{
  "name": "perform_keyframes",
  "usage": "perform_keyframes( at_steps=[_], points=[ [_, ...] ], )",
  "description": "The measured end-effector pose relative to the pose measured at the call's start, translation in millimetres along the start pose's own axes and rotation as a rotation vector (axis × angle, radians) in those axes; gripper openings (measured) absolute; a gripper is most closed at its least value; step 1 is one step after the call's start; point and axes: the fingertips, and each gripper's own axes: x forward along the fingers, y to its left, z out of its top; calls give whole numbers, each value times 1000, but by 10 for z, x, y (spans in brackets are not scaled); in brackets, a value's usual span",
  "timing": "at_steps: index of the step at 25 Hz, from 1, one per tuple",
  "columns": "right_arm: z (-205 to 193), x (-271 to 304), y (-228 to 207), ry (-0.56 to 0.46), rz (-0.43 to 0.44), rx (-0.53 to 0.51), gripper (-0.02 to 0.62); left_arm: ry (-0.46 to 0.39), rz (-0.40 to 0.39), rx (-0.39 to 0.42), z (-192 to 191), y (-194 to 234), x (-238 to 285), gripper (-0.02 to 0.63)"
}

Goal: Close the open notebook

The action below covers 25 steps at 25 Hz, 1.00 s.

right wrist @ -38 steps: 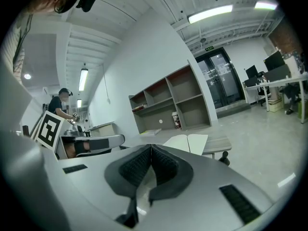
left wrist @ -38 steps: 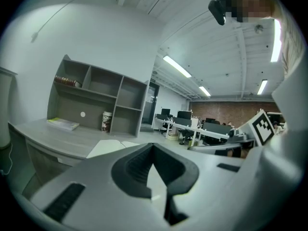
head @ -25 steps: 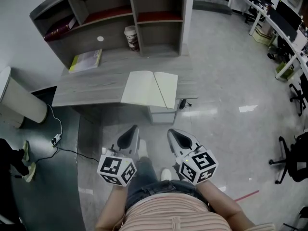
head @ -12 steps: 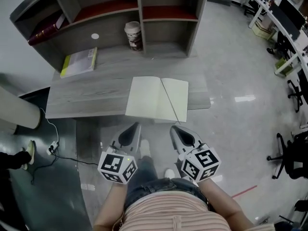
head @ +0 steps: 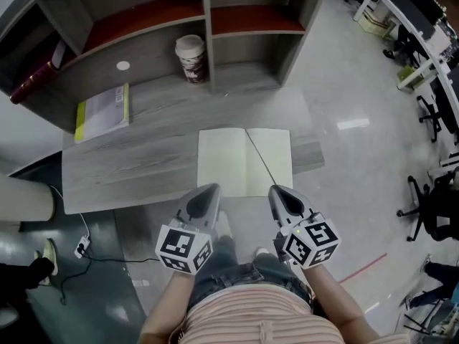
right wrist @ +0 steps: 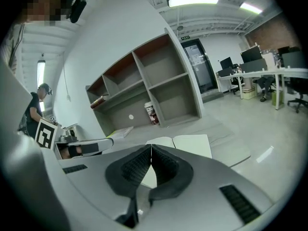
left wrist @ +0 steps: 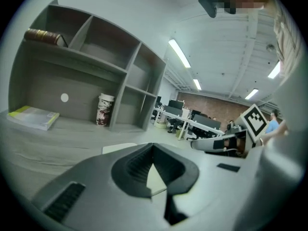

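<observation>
The open notebook (head: pixel 237 162) is lying flat at the near edge of the desk (head: pixel 129 163), blank pages up. Its spine is running away from you, and its right page is reaching close to the desk's right-hand end.

You are probably dealing with something light and floppy. The thin paper leaves will likely bend rather than swing as one, and the cover should slide easily on the smooth wood. I judge the best hold to be the outer edge of one side, pages and cover together. You would be lifting that over the spine while the other gripper is pinning the opposite page.

You are holding the left gripper (head: pixel 207 192) and the right gripper (head: pixel 281 192) near the notebook's front edge, apparently touching nothing. Both pairs of jaws are pressing together tip to tip, with nothing between them, so they need parting before any pinch.
</observation>
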Motion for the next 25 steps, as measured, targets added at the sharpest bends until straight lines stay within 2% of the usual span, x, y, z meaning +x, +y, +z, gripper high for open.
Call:
perform_keyframes(
  at_steps=[9, 16, 25],
  points=[
    [-136, 23, -276, 12, -200, 107, 9, 75, -138, -15, -86, 140, 316, 12],
    [-288, -132, -626, 31, -344, 197, 9, 138, -200, 6, -194, 152, 562, 12],
    [-508, -240, -921, 50, -423, 274, 9, 226, -253, 27, -408, 42, 753, 12]
  ],
)
